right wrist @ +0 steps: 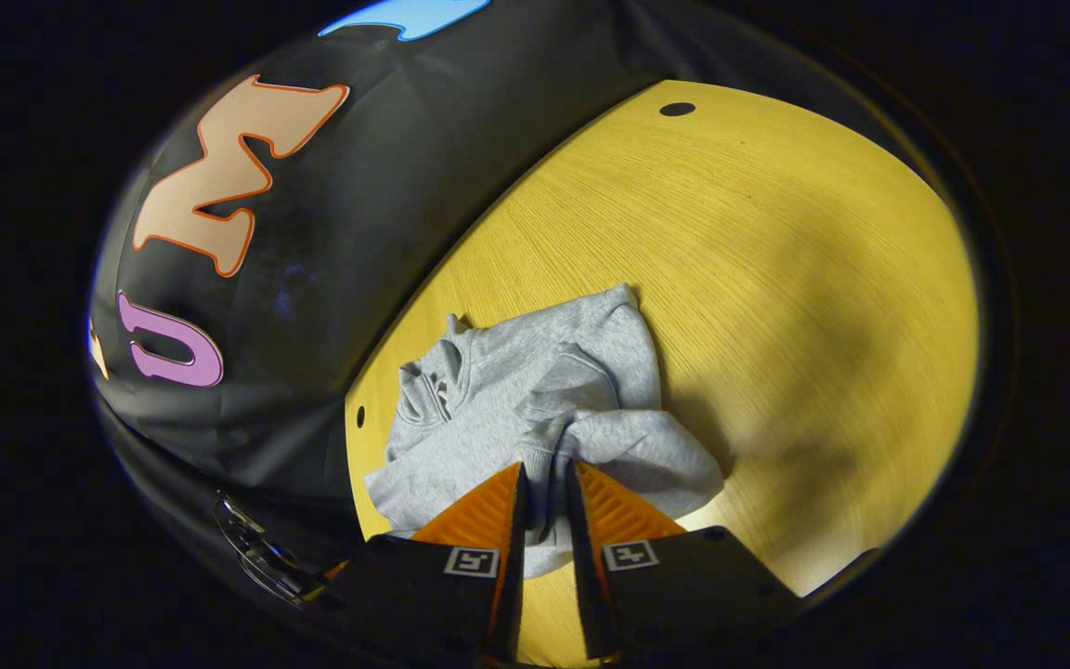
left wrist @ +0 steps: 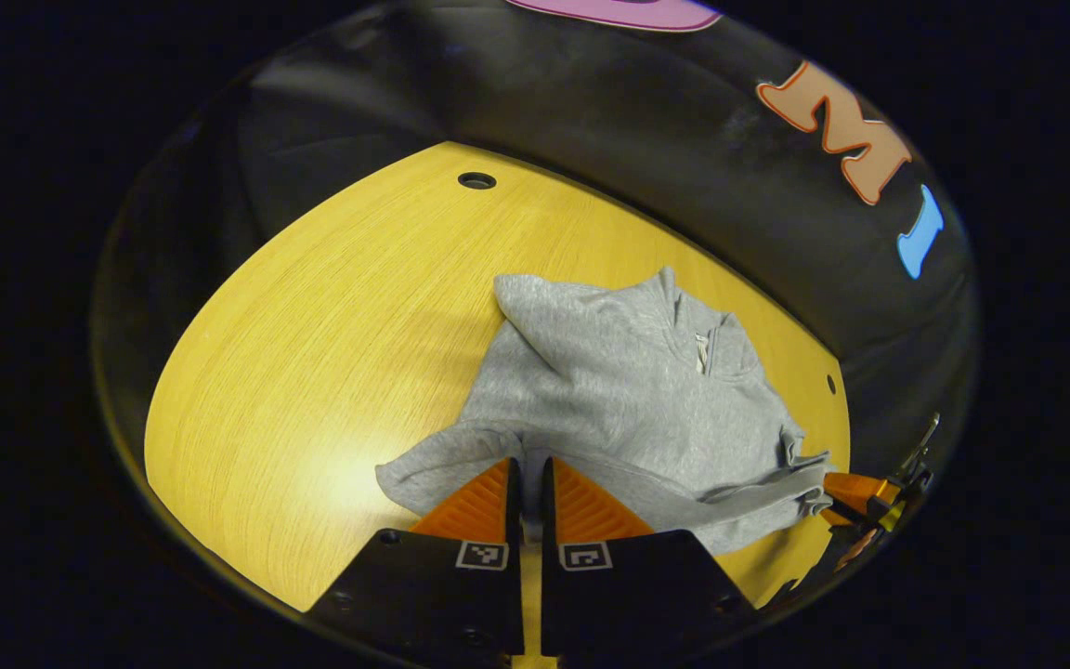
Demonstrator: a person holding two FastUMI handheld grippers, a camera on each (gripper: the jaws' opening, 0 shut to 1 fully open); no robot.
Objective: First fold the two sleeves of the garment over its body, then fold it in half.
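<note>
My left gripper (left wrist: 528, 474) has its jaws nearly together, pinching the near hem of the grey garment (left wrist: 609, 390). My right gripper (right wrist: 546, 478) has its jaws slightly apart with a bunched fold of cloth between them; clamp looks likely. The garment lies on the yellow counter (left wrist: 312, 372), a sleeve (left wrist: 739, 497) folded across its near part. Left gripper view adds the collar zip (left wrist: 704, 351) farther off and the other gripper at the right edge. Right gripper view shows the far counter hole (right wrist: 677, 109).
</note>
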